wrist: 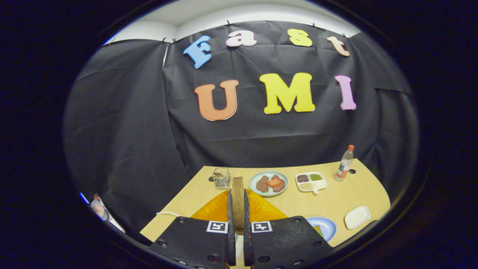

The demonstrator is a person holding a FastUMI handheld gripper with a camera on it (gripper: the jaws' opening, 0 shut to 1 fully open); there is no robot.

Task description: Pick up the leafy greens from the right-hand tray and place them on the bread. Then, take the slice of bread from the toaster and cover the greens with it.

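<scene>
— Two steps in this job, and by the look of it we're on the second: the tongs (238, 215) are clamped narrow on the slice of bread (237, 198), which stands on edge between the fingers, both pressing its faces.

— Where is it relative to everything else?

— Held up over the near part of the bench (336, 198), above the orange mat (261, 209). Beyond it sit a glass jar (221, 177), a plate of meat and tomato (268, 183), a divided dish of seasonings (311, 181) and a bottle (345, 163).

— And the greens?

— Just right of the fingers a blue plate (328, 228) peeks out, with a scrap of something green at its edge. I'd judge that's the target, though the finger housing hides most of it, so I can't confirm the greens lie on bread there.

— So what does the next move need?

— Swing the slice right, over that blue plate, tip it from upright to flat, lower it squarely, then open. A small white dish (357, 217) sits near; keep clear of it.
</scene>
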